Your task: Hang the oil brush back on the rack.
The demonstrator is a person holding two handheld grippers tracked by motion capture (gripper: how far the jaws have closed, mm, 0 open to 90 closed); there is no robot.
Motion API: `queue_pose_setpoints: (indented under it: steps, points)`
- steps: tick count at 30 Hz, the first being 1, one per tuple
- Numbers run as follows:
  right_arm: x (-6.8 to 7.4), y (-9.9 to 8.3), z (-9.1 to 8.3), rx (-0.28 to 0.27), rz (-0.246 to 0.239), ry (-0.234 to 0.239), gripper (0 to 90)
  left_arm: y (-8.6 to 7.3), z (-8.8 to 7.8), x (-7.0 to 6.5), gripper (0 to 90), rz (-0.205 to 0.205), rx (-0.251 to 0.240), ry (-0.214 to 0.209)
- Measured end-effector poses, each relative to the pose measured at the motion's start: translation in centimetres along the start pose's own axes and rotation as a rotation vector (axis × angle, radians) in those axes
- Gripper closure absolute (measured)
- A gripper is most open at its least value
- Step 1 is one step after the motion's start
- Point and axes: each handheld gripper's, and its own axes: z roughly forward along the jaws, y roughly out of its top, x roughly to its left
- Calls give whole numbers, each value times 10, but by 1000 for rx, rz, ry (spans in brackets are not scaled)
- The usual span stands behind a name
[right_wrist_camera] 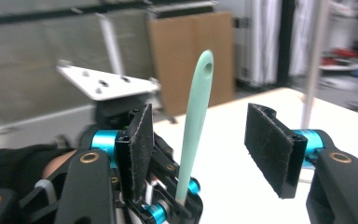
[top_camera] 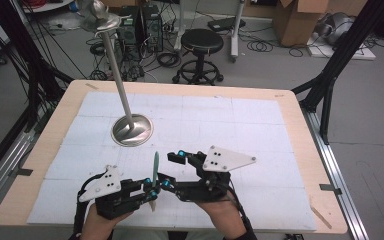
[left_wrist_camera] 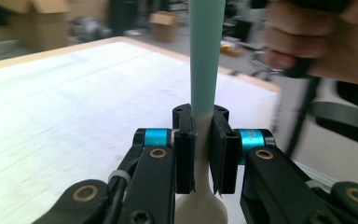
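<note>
A mint-green spoon [top_camera: 155,167] stands upright near the table's front edge, handle up, with my left gripper [top_camera: 152,190] shut on its neck. In the left gripper view the handle [left_wrist_camera: 207,56] rises from between the closed pads of the left gripper [left_wrist_camera: 201,149], with the pale bowl below them. My right gripper [top_camera: 171,170] is open, its jaws on either side of the handle and apart from it. In the right gripper view the spoon [right_wrist_camera: 196,116] stands between the spread pads [right_wrist_camera: 270,140] of the right gripper [right_wrist_camera: 204,116], and the left gripper [right_wrist_camera: 168,205] holds it below.
A metal stand with a round base [top_camera: 132,130] and a tall leaning pole [top_camera: 115,65] sits at the middle left of the white mat [top_camera: 240,125]. Beyond the wooden table are a black stool [top_camera: 201,42], cardboard boxes [top_camera: 300,20] and floor cables.
</note>
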Motion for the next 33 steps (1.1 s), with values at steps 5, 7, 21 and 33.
queue_pose_setpoints:
  steps: [5,7,21,33]
  points:
    - [9,-4,10,23,15,-93,508,0,0,-3,810,14,3,70]
    - [10,-4,12,28,19,-123,525,0,1,-5,810,20,8,86]
    - [15,-2,20,17,71,-167,666,-1,4,-11,810,50,23,125]
    - [13,-3,19,19,134,-127,824,0,4,-8,763,49,26,84]
